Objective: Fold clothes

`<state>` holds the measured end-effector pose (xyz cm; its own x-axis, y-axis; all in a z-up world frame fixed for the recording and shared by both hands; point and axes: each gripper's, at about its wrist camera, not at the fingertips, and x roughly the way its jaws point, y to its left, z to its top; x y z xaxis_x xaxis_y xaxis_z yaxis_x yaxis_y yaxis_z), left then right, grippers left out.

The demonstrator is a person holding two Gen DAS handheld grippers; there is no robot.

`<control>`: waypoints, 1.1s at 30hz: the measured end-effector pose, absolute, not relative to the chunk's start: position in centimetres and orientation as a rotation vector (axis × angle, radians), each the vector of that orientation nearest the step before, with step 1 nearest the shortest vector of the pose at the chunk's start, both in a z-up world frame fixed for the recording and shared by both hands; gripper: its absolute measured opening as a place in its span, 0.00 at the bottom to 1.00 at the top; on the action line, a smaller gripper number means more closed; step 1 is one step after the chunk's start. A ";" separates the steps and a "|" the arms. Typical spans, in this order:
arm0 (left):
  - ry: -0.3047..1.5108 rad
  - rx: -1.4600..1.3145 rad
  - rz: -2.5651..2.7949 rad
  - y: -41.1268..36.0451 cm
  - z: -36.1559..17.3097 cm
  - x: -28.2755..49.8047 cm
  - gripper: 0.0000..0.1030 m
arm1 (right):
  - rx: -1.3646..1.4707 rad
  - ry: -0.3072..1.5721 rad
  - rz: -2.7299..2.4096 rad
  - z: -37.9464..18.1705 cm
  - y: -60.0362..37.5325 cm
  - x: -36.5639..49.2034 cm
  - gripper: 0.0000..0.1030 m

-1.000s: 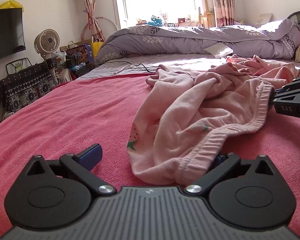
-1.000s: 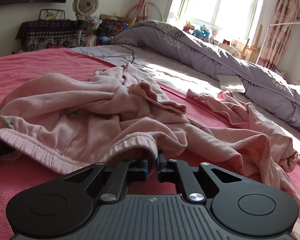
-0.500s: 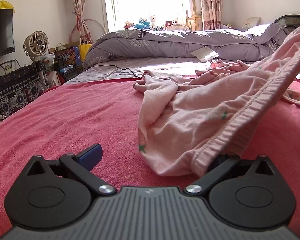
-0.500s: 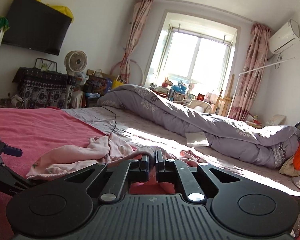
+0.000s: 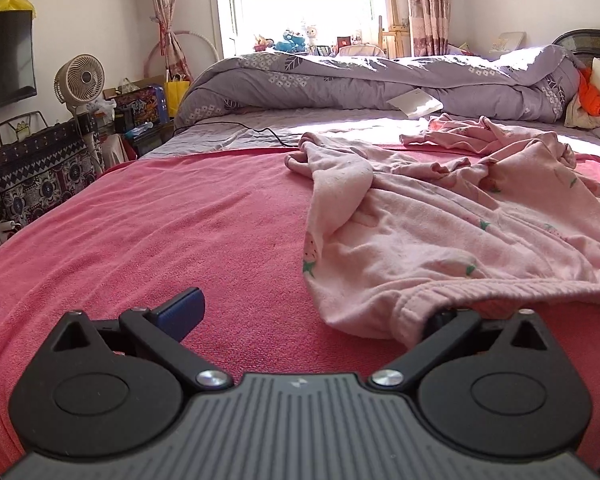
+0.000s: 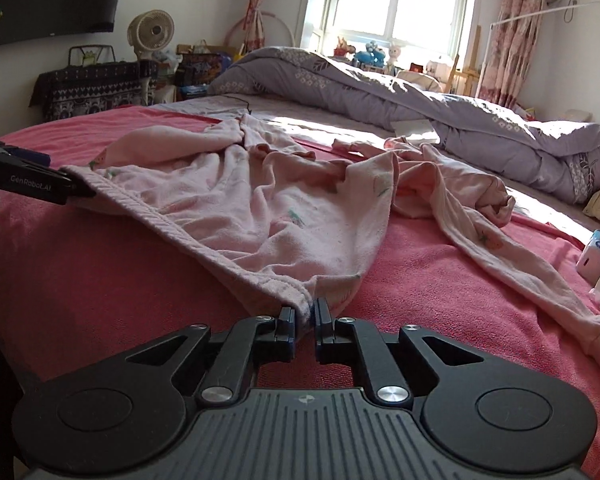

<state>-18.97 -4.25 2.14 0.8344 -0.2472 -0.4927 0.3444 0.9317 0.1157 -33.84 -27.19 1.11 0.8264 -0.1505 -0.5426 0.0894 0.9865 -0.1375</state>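
Pale pink cotton trousers with a ribbed elastic waistband (image 6: 260,216) lie crumpled on the red terry bed cover (image 6: 100,272), waistband nearest its front edge. Right gripper (image 6: 305,320): jaws clamped on one waistband end. Left gripper (image 5: 312,312): jaws wide apart, the other waistband end draped over its right finger (image 5: 440,320).

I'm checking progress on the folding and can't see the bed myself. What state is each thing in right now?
pink garment: unfolded, rumpled, ribbed hem stretched between the two grippers.
right gripper: shut on the hem's corner.
left gripper: jaws wide apart; hem draped over its right finger.
red blanket: spread flat under the garment.
grey quilt: bunched along the far side of the bed.
fan: cannot tell whether running.
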 end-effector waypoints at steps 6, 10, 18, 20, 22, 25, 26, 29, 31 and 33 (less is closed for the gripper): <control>0.414 0.241 -0.259 -2.6 4.9 -20.2 1.00 | -0.009 0.544 -0.016 3.3 -26.9 -35.3 0.10; 0.332 0.261 -0.228 -0.2 6.8 -22.1 1.00 | 0.078 0.521 0.120 5.9 -26.2 -36.7 0.11; 0.534 0.426 -0.160 2.1 2.1 -21.2 1.00 | 0.061 0.741 0.377 2.4 -23.9 -36.5 0.23; 0.557 0.375 -0.186 2.9 2.6 -21.2 1.00 | 0.036 0.728 0.425 2.8 -23.9 -37.1 0.30; 0.585 0.309 -0.217 3.9 3.4 -21.2 1.00 | -0.001 0.665 0.434 4.1 -24.5 -37.6 0.52; 0.624 0.223 -0.283 5.3 3.8 -21.3 1.00 | -0.072 0.537 0.386 7.4 -26.3 -37.1 0.67; 0.634 0.220 -0.282 5.5 3.6 -21.4 1.00 | -0.095 0.500 0.360 8.5 -27.0 -36.3 0.71; 0.658 0.220 -0.256 5.9 2.4 -21.3 1.00 | -0.176 0.424 0.259 10.8 -28.3 -30.5 0.82; 0.673 0.180 -0.260 6.3 1.9 -21.0 1.00 | -0.226 0.421 0.196 11.2 -28.2 -25.4 0.83; 0.681 0.138 -0.268 6.9 1.5 -20.8 1.00 | -0.237 0.497 0.174 10.5 -27.9 -17.5 0.83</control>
